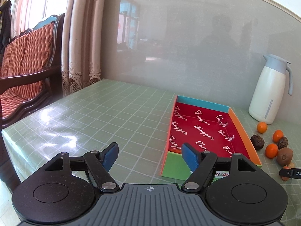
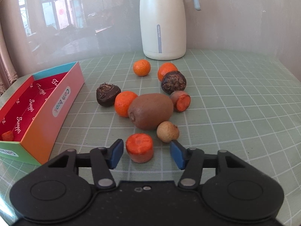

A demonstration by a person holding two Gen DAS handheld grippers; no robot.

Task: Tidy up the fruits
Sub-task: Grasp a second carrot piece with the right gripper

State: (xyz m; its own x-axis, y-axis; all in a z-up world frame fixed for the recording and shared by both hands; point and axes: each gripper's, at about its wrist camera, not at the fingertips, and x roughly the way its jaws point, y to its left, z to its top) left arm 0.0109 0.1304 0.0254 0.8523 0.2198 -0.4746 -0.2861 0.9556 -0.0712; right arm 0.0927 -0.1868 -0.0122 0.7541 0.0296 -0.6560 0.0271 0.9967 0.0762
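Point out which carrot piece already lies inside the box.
The small orange carrot chunk in the near corner of the red-lined cardboard box. The other two carrot pieces sit on the green checked tablecloth.

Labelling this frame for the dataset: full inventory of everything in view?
box: 1, red inside, multicoloured walls, left on table
carrot piece in box: 1, orange, near corner
carrot chunk: 1, orange, between right gripper's fingers, untouched
cut carrot end: 1, orange, right of kiwi
kiwi: 1, brown, centre
tangerines: 3, orange, around kiwi
dark fruits: 2, dark brown
longan: 1, tan, beside kiwi
thermos jug: 1, white, back
table: green grid cloth
sofa: 1, red
left gripper: open
right gripper: open
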